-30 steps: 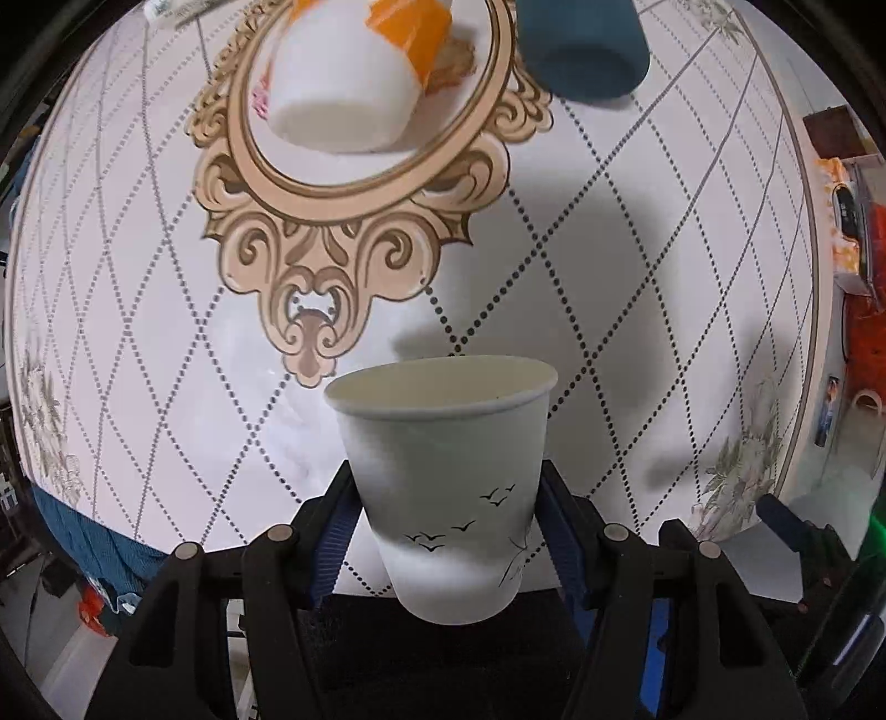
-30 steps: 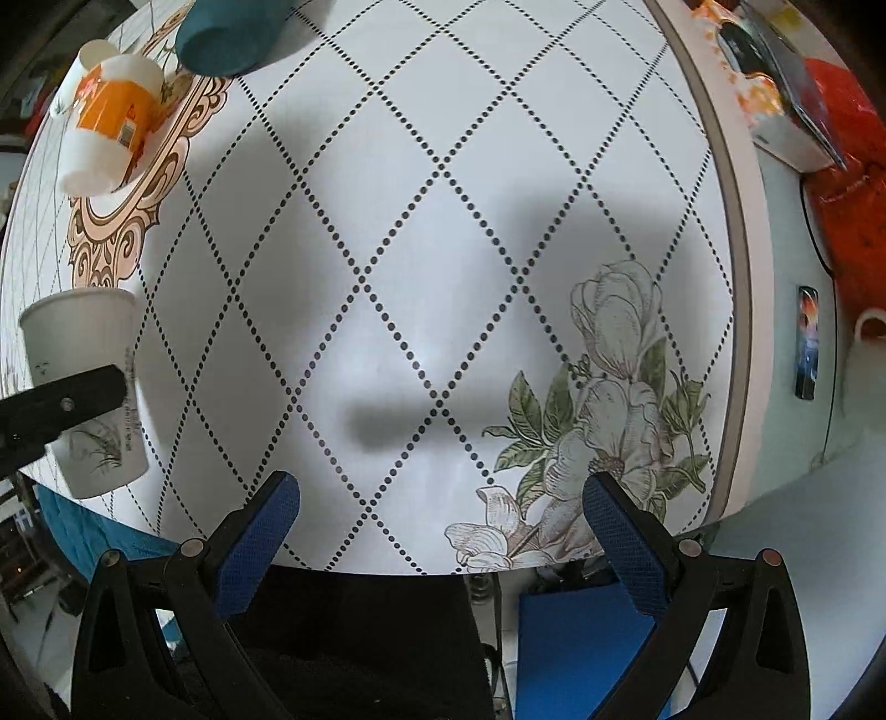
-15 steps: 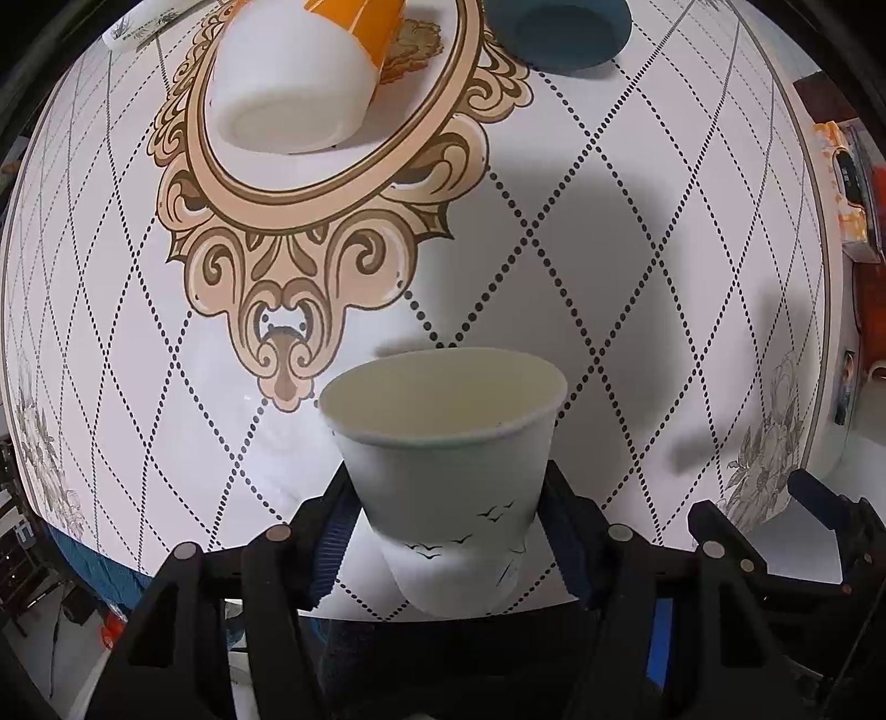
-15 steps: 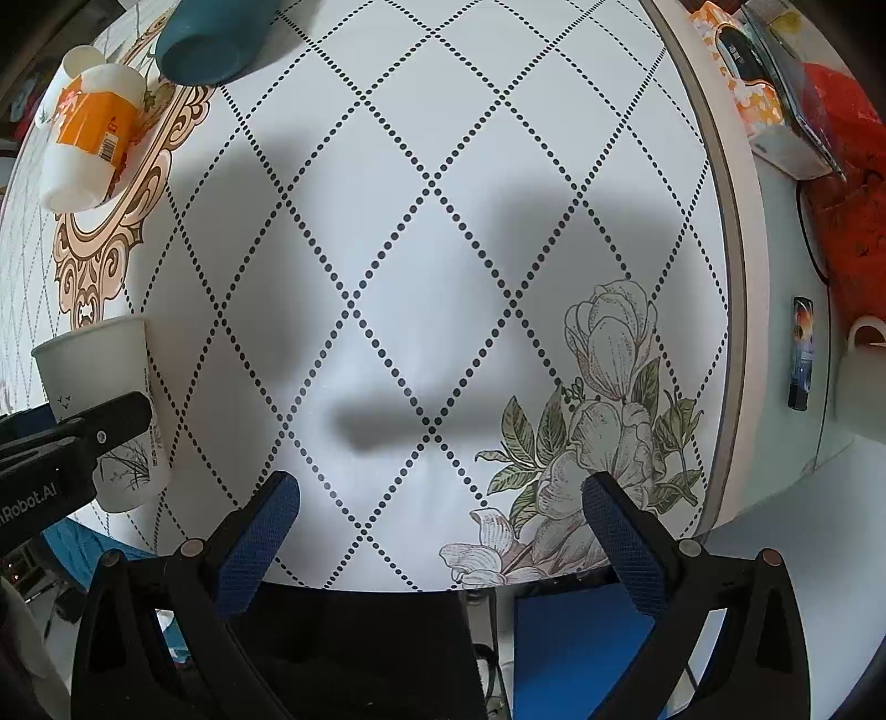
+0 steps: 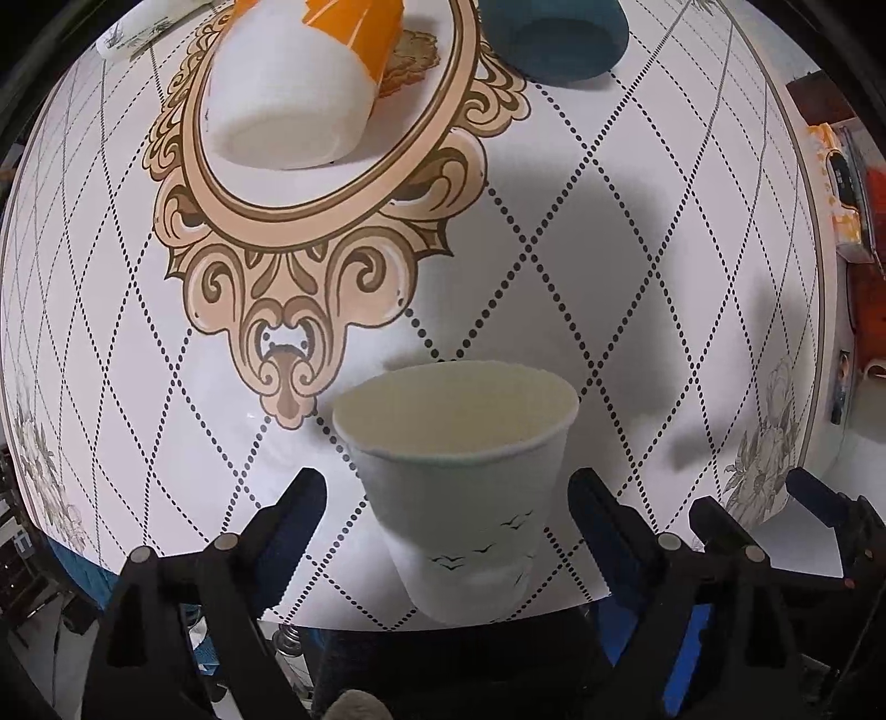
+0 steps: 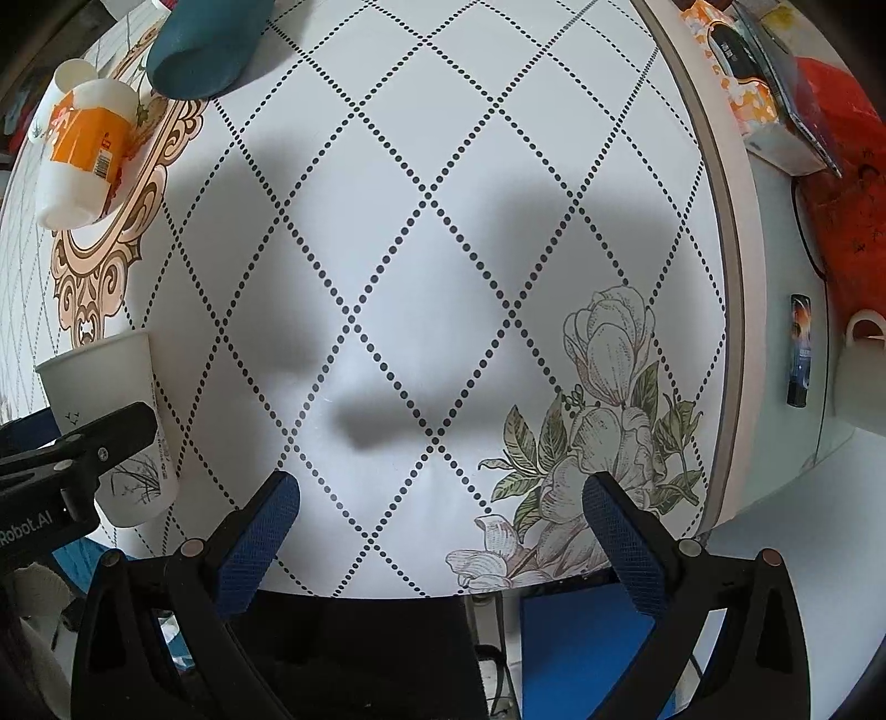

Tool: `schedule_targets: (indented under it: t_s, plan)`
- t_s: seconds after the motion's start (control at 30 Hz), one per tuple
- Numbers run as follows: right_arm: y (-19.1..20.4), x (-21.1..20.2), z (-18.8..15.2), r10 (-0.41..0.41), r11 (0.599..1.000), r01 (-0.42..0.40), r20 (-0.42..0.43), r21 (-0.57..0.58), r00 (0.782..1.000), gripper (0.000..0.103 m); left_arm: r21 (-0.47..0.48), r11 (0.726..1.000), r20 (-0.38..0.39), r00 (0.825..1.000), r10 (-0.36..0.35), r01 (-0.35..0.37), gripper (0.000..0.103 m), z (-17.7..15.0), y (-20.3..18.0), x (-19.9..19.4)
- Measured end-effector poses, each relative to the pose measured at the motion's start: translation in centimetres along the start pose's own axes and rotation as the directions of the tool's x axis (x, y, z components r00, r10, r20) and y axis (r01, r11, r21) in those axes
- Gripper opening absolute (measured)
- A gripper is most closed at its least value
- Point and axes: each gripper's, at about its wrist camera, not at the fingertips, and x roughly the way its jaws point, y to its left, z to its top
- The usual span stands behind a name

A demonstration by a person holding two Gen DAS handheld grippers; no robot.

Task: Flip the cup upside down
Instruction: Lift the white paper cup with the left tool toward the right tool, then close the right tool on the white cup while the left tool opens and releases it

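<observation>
The left tongs (image 5: 446, 498) have just let go: a moment ago their blue pads pinched the paper cup (image 5: 457, 482), and now they stand spread with a gap on both sides. The cup sits mouth-up near the front edge of the desk (image 6: 443, 232), between those pads. So it looks set down unturned, and the flip is still to do. The right tongs (image 6: 440, 531) hang spread wide, holding nothing.

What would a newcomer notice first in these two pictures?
First, the paper cup standing upright, mouth up, near the table edge, between the open fingers of the left tool. Behind it, a white and orange cup stands upside down inside the gold oval print, with a teal cup beside it.
</observation>
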Motion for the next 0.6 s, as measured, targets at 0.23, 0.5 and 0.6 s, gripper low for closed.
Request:
schedule_targets:
  t_s: [0.23, 0.5, 0.6]
  plan:
    - [0.2, -1.9, -0.3, 0.023, 1.0, -0.023, 0.016, 0.012, 1.0, 0.103, -0.011, 0.999, 0.068, 0.997, -0.031, 0.031, 0.089, -0.6, 1.3, -3.3]
    - [2.6, -5.3, -1.8, 0.142, 0.99, -0.141, 0.048, -0.019, 0.989, 0.103, -0.075, 0.996, 0.199, 0.98, -0.027, 0.042, 0.09, -2.7, 5.2, -9.7]
    - [4.3, -6.0, -2.3, 0.174, 0.984, -0.172, 0.055, -0.047, 0.983, 0.103, -0.116, 0.993, 0.22, 0.975, -0.004, 0.03, 0.09, -4.3, 7.2, -10.7]
